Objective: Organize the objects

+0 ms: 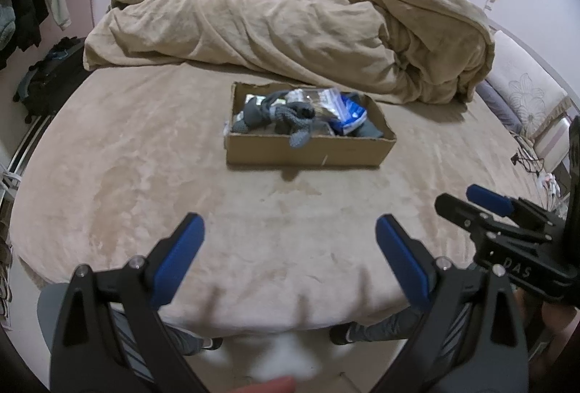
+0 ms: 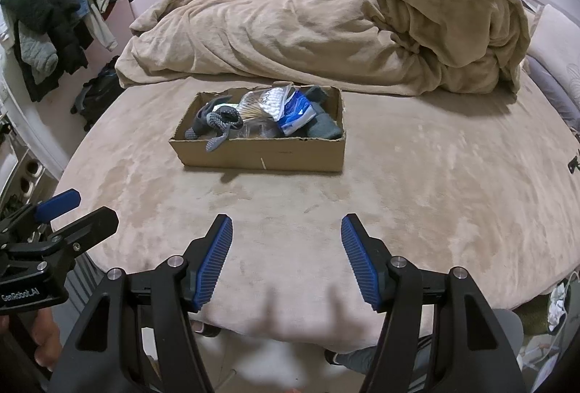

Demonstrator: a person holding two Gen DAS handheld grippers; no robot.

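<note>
You are holding both tools low over the near edge of the bed covered in a tan plush sheet [image 1: 145, 146], angled down toward it, and neither has anything in it: the left gripper [image 1: 290, 248] has its blue pads spread wide with only bare sheet between them, and the right gripper [image 2: 286, 248] stands apart too, somewhat narrower, likewise empty. The things to organize sit together in the shallow brown cardboard box [image 1: 308, 152] in the middle of the bed, well beyond both sets of fingertips. Inside it, a grey knitted glove or sock with a dotted palm [image 2: 219, 124] lies at the left end and droops over the front wall, clear crinkled plastic packets [image 2: 266, 104] are heaped in the middle, a blue-and-white printed pouch [image 2: 297, 115] leans beside them, and a folded dark grey-green cloth [image 2: 324, 128] fills the right end. The box looks like the collecting place, set on open sheet so that you can reach it from either side, while the bunched tan blanket [image 1: 290, 30] is pushed to the far half, leaving working room. With jaws parted and nothing loose on the sheet, you look either finished or poised before a first reach; I cannot tell which.
</note>
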